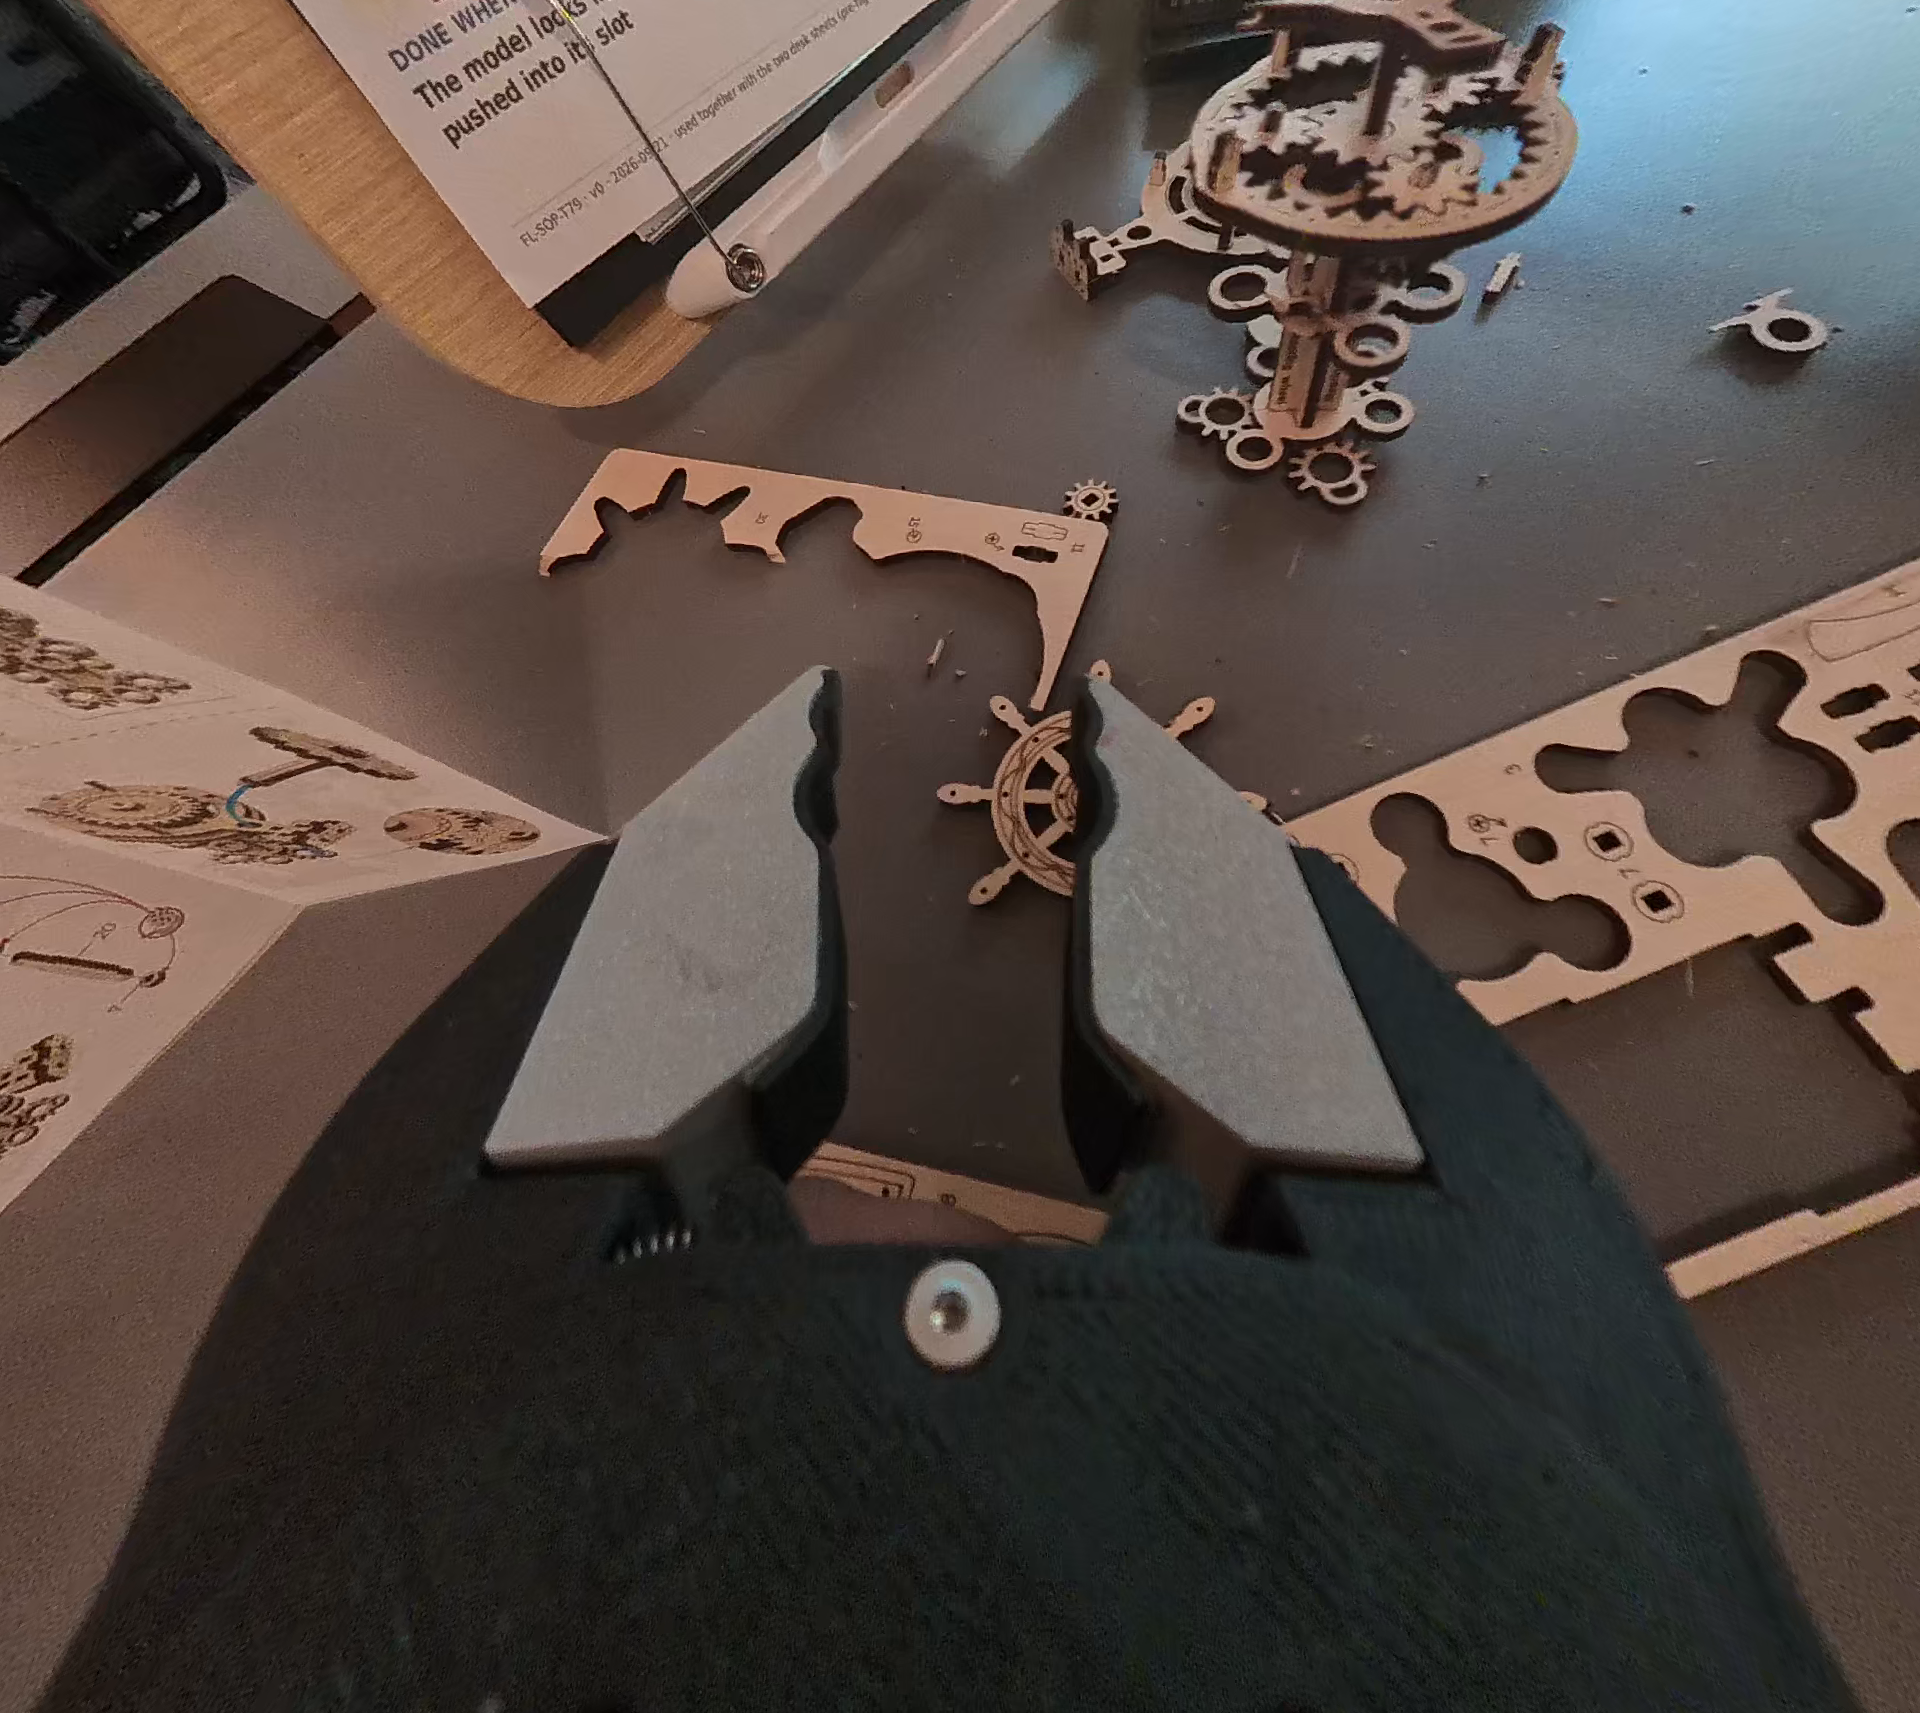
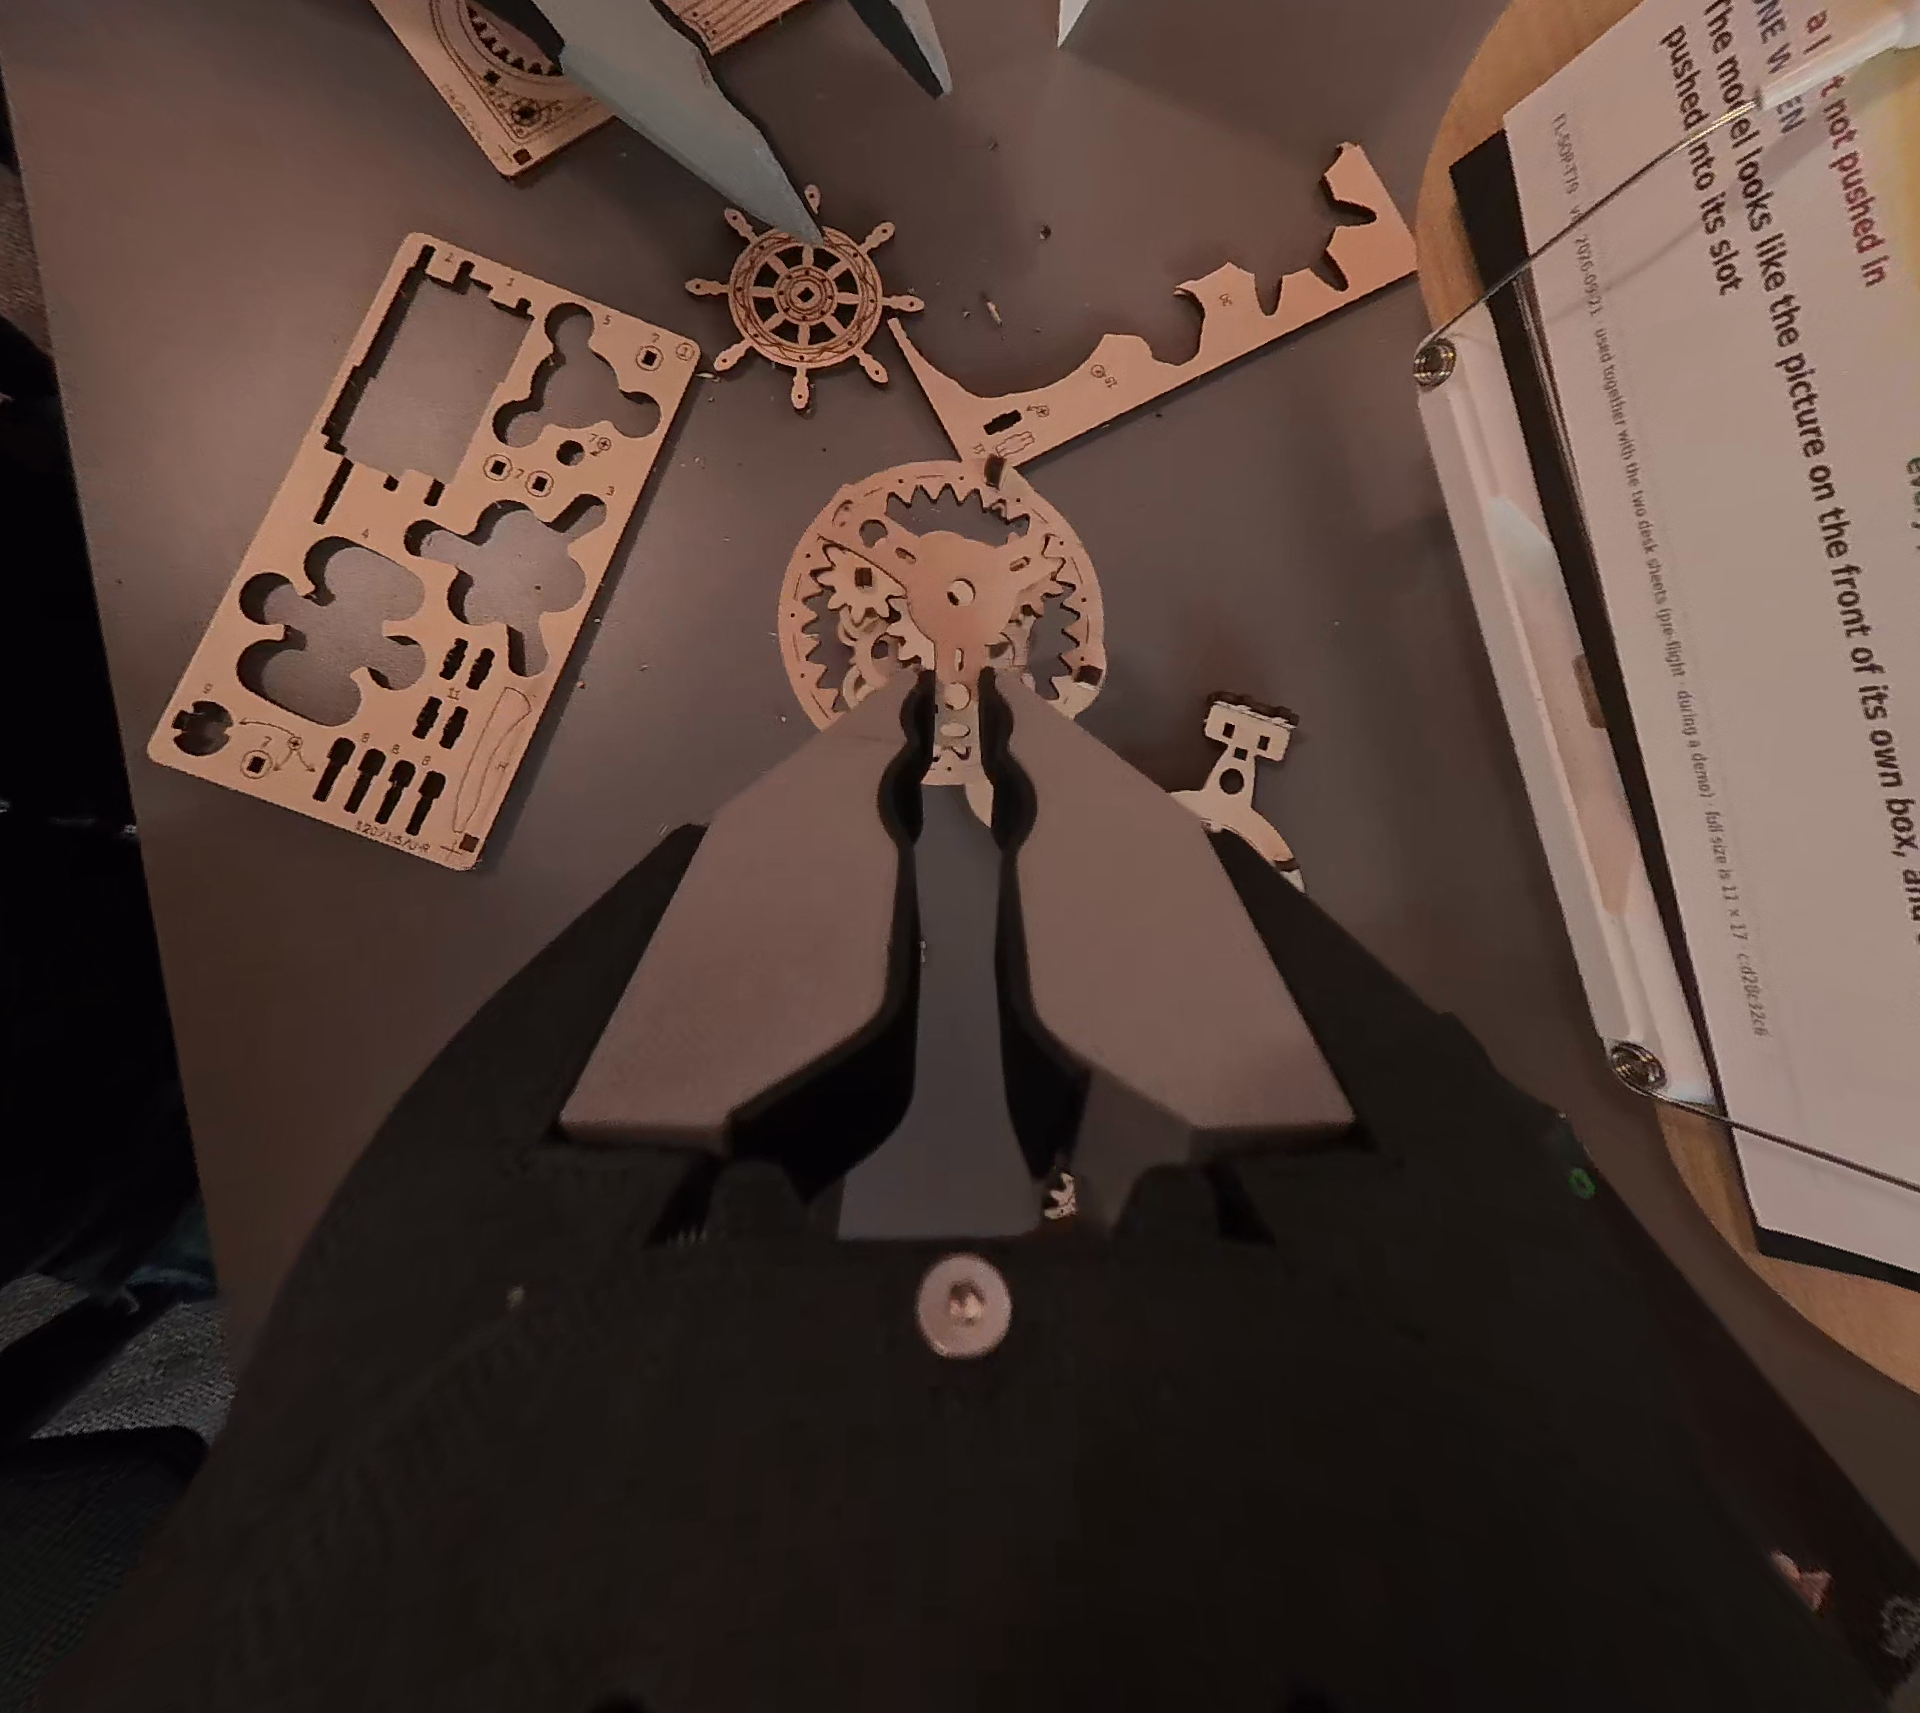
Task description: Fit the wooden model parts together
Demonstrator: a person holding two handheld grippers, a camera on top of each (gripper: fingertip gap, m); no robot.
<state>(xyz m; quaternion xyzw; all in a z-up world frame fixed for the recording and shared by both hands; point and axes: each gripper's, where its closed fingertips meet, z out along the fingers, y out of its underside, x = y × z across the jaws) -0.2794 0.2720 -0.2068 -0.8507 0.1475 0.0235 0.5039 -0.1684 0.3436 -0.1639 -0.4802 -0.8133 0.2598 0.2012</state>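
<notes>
A wooden geared model (image 1: 1371,146) stands on the grey table, with a round gear plate on a post and ringed feet. My right gripper (image 2: 956,713) is above it, shut on a narrow arm of the model's top plate (image 2: 954,598). A wooden ship's wheel (image 2: 805,302) lies flat near it. My left gripper (image 1: 956,718) is open and empty just above the table, and it also shows in the right wrist view (image 2: 875,159). One of its fingertips (image 2: 800,219) is at the wheel's rim. In the left wrist view that finger partly hides the wheel (image 1: 1023,806).
A punched-out wooden sheet (image 2: 416,541) lies beside the wheel. A scrap frame strip (image 1: 831,541) and a small gear (image 1: 1091,502) lie between wheel and model. A book stand with a printed page (image 1: 623,53) is behind. An instruction booklet (image 1: 156,832) lies left. Another part sheet (image 2: 623,1) lies under the left gripper. Spacing between my two grippers at the tips: around 15 cm. Between my left fingertips and the wheel (image 1: 1023,806) there is roughly 4 cm. The right camera catches it too, in the right wrist view (image 2: 836,254).
</notes>
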